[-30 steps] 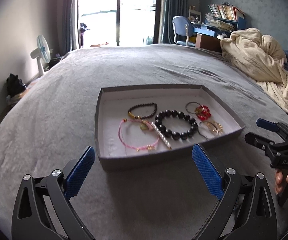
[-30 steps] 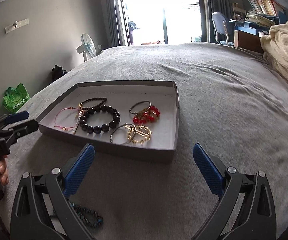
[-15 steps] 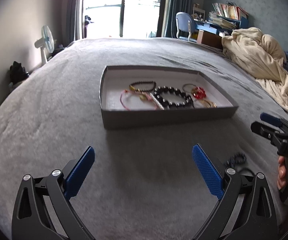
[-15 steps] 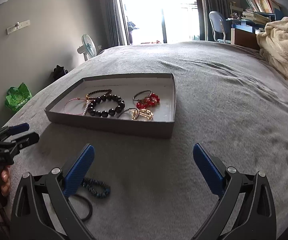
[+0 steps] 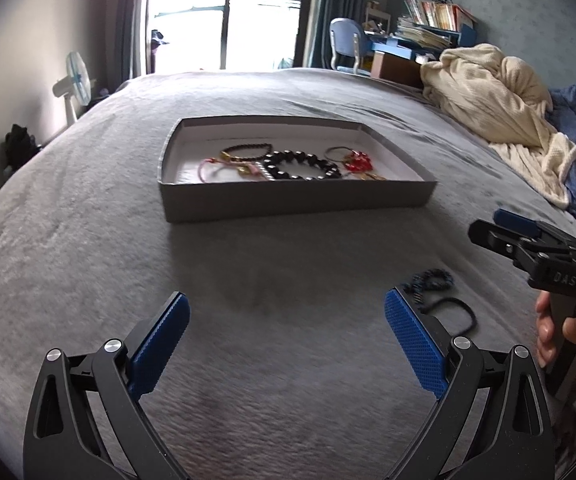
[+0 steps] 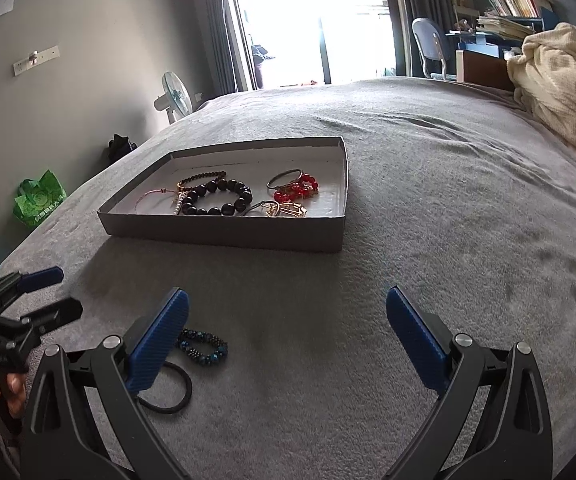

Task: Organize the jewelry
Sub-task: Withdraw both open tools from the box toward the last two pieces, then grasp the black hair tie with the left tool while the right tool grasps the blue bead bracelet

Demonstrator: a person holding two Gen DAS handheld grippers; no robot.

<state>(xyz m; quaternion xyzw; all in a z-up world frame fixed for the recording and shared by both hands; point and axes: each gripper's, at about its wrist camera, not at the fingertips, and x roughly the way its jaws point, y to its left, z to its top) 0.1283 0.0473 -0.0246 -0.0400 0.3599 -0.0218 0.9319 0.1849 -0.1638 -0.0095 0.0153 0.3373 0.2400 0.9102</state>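
Grey bed (image 6: pixel 428 208), then the tray (image 6: pixel 224 236) of bracelets, well ahead of both jaws. Left gripper (image 5: pixel 286 332) and right gripper (image 6: pixel 287 332) both wide open, holding nothing. Blue beaded bracelet (image 6: pixel 202 347) and hair tie (image 6: pixel 172 390) lie by the right gripper's left jaw.

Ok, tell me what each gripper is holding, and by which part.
Nothing is held. The left gripper and right gripper are both open and empty above the grey blanket.

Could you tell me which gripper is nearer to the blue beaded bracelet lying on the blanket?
Right. The right gripper has its left finger just beside the blue beaded bracelet; the left gripper sits further off to the bracelet's left.
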